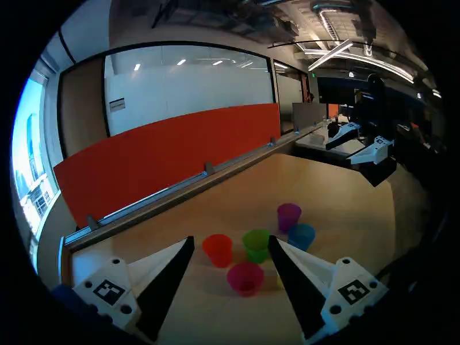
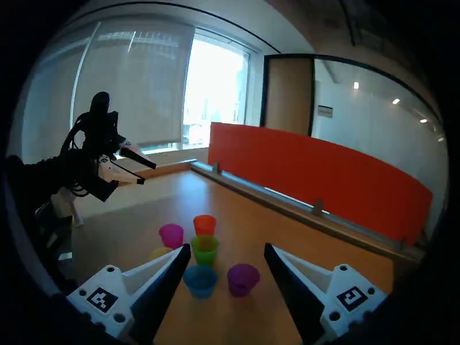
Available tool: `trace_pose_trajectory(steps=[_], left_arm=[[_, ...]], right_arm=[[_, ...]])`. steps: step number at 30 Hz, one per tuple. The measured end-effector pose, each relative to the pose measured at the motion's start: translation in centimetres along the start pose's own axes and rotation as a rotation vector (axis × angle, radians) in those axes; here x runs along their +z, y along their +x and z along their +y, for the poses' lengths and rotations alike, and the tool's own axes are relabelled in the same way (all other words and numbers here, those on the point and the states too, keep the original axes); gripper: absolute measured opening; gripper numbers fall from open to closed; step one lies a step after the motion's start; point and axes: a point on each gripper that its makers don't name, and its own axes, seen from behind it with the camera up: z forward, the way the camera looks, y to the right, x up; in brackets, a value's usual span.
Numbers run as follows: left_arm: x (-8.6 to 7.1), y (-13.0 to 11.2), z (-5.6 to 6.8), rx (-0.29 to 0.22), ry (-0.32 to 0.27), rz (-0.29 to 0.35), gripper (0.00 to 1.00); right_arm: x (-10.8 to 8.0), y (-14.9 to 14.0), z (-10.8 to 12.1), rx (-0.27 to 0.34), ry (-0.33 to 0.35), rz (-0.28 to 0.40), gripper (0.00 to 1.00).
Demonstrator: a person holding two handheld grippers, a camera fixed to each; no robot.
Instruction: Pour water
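Wide open, empty, my left gripper [image 1: 230, 238] has the upright pink plastic cup [image 1: 245, 278] dead ahead, lower centre; right gripper [image 2: 227, 246], open and empty too, faces the blue plastic cup [image 2: 200, 280].

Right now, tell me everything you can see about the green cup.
The green cup is a tumbler of translucent-looking plastic, tapering toward its base. It stands upright, mouth up, on the light wooden table, in the middle of the cluster of coloured cups, with the orange cup and blue cup close by. Nothing holds it. Whether it holds water or touches its neighbours I cannot tell.
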Motion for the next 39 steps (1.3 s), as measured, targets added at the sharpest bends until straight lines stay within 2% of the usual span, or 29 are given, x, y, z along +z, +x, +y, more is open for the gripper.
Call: trace_pose_trajectory(steps=[12, 24, 39], left_arm=[[2.6, -1.8, 0.1, 0.016, -0.051, -0.058, 0.95], [6.1, -4.1, 1.6, 0.056, -0.135, -0.142, 0.95], [10.1, -7.0, 1.9, 0.081, -0.203, -0.246, 0.96]], right_arm=[[1.5, -2.0, -0.1, 0.007, 0.029, -0.037, 0.99], [3.0, -4.8, -0.6, 0.007, 0.069, -0.081, 1.00], [5.7, -8.0, -1.9, -0.010, 0.129, -0.125, 1.00]])
